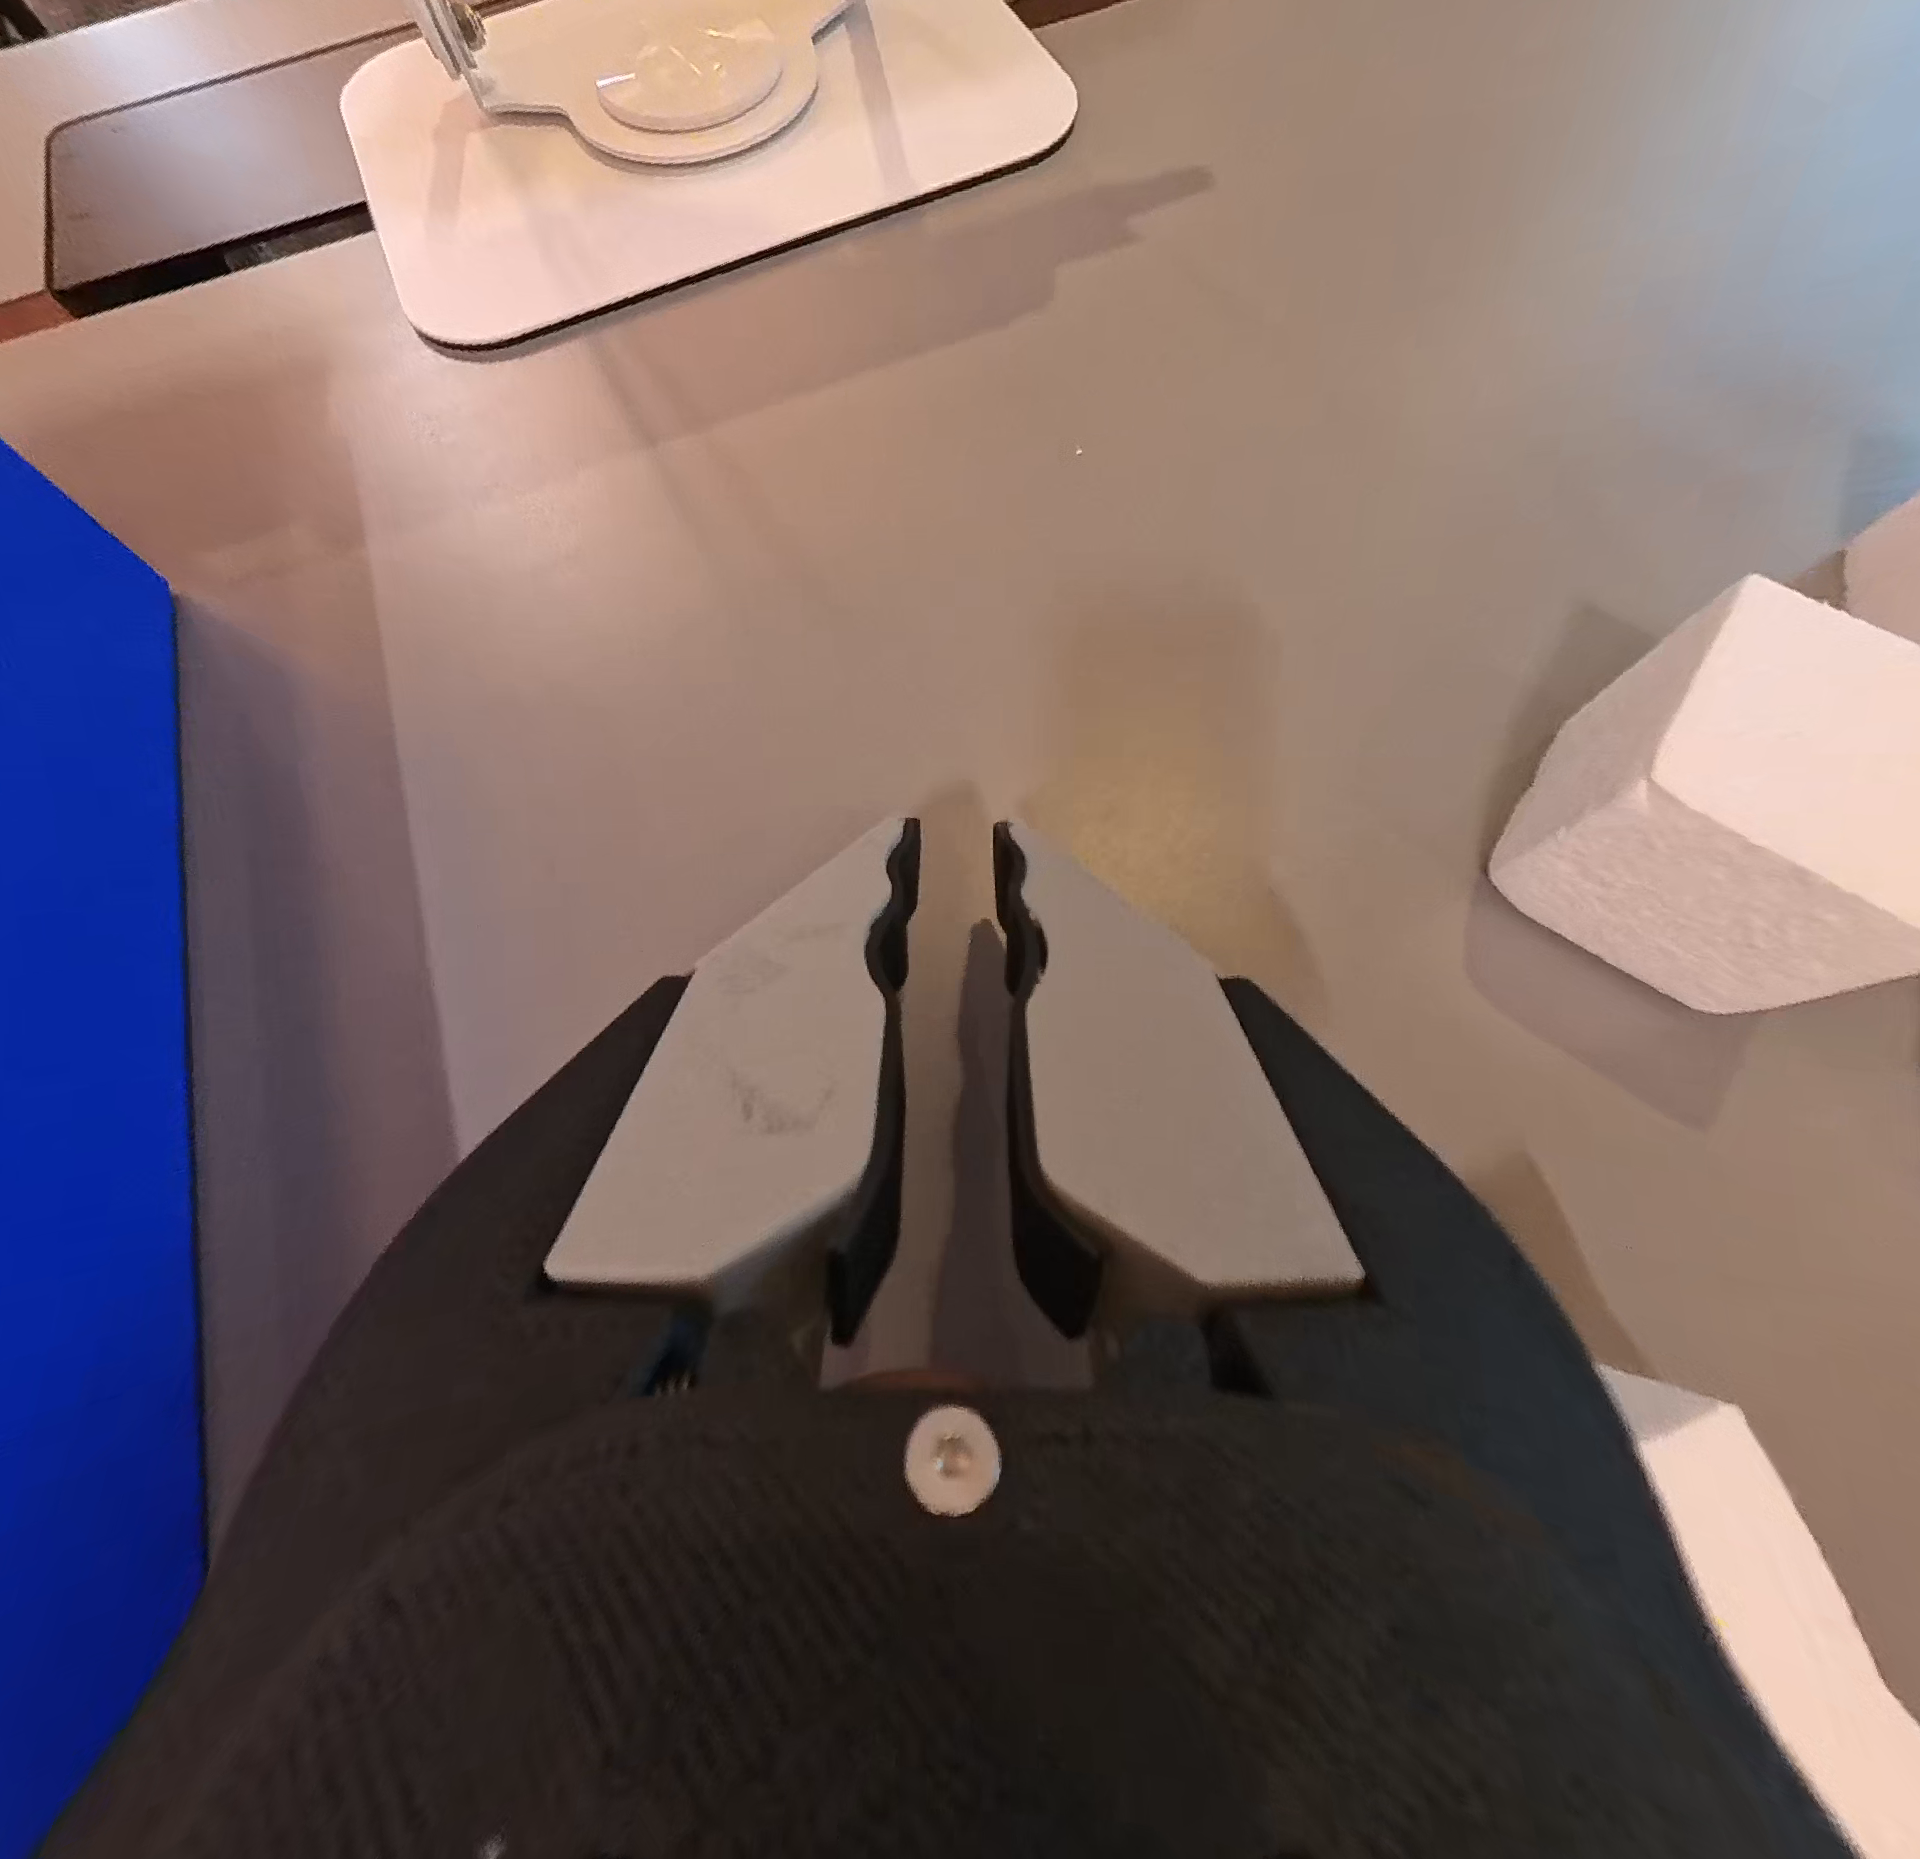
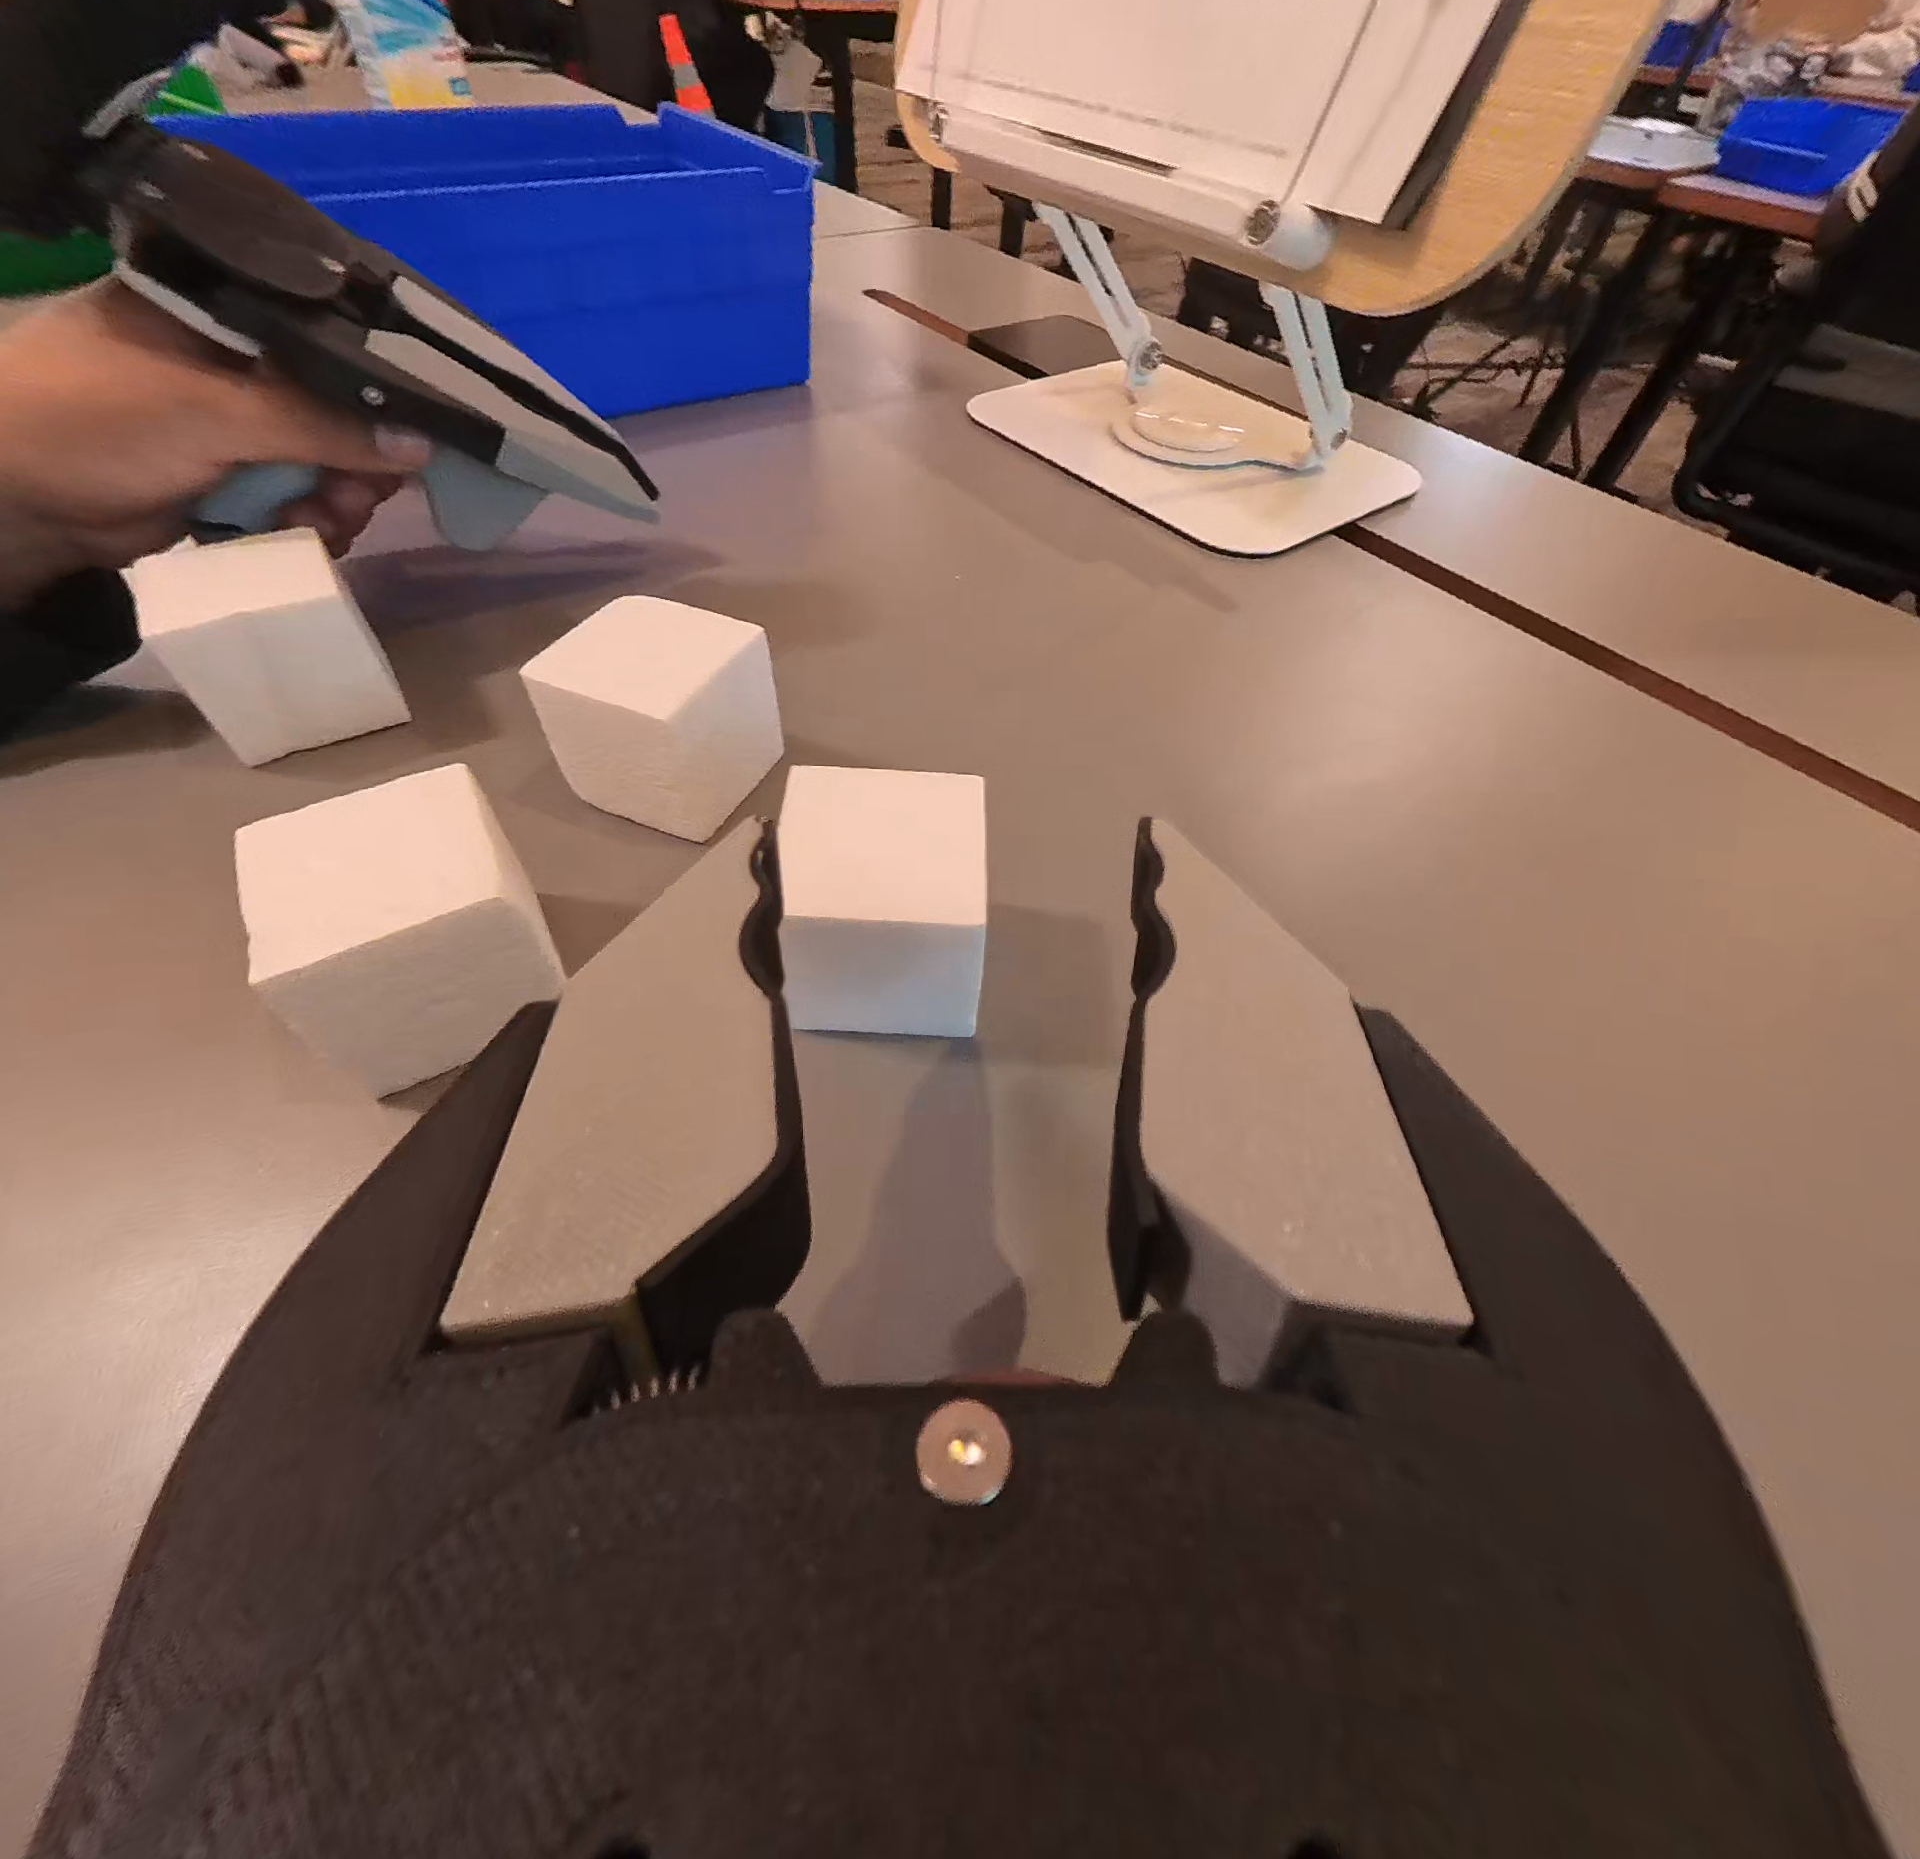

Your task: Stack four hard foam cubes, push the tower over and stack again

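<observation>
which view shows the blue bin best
The right wrist view: the blue bin sits whole on the table, open top and front wall visible behind the left gripper. The left wrist view shows only a flat blue strip at its edge.

Each gripper point(image 2: 951, 833) has a black textured body, grey wedge fingers point(image 2: 644, 1103) with black wavy pads, and a silver screw point(image 2: 963, 1451) behind them.
</observation>
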Demonstrator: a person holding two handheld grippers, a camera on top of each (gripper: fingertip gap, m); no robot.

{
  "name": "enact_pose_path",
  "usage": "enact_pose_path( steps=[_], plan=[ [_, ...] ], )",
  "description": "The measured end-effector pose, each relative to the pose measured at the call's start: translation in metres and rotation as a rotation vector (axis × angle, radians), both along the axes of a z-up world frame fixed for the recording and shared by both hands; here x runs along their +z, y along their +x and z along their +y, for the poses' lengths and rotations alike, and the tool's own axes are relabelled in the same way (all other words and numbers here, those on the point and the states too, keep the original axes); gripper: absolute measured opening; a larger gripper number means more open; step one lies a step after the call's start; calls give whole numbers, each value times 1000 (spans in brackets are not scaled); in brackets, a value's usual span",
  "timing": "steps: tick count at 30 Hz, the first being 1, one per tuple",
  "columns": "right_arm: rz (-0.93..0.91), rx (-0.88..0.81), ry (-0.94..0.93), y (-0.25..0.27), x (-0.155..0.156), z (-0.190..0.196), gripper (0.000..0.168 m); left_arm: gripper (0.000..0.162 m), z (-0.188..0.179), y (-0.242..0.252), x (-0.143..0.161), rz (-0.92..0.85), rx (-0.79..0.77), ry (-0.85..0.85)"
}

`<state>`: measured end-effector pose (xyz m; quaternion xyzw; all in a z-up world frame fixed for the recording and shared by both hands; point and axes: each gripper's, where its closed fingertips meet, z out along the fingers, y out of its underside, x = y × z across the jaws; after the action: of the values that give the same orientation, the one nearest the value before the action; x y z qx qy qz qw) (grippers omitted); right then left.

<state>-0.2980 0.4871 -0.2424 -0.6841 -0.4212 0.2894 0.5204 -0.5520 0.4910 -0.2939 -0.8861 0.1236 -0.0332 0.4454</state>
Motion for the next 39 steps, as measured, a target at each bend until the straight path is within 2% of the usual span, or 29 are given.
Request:
enact_pose_path(
  steps=[5,7,9,11,13,15,18,20,24,28,30,31,34,39],
  plan=[
    [-17,-37,-17,0,-8,3,60,21,-1,9,6,-16,-35,23],
    [-38,-39,-18,0,-13,3,59,28,-2,17,11,-66,-77,40],
    [-44,-42,-26,1,-15,4,59,42,-7,25,15,-145,-125,19],
    [-18,-37,-34,1,-11,4,59,44,-13,33,30,-213,-181,37],
    [20,-28,-38,1,-4,2,58,44,-21,46,52,-252,-272,72],
    [49,-21,-39,1,2,1,57,51,-31,65,69,-297,-376,59],
    [66,-19,-44,1,5,1,57,59,-46,106,84,-313,-568,16],
    [73,-16,-44,1,7,0,56,66,-49,126,74,-237,-651,-50],
    [81,-14,-43,2,8,-1,56,77,-42,136,31,30,-706,-188],
    [97,-8,-45,2,12,-2,55,74,-34,136,4,138,-686,-272],
    [104,-5,-40,2,14,-2,54,57,-32,133,-7,184,-690,-309],
    [106,-4,-39,3,15,-3,53,56,-32,134,-8,185,-699,-312],
    [113,0,-46,3,15,-3,52,56,-36,138,1,148,-756,-329],
    [116,6,-41,2,17,-5,51,56,-53,153,43,165,-931,-261]
  ],
)
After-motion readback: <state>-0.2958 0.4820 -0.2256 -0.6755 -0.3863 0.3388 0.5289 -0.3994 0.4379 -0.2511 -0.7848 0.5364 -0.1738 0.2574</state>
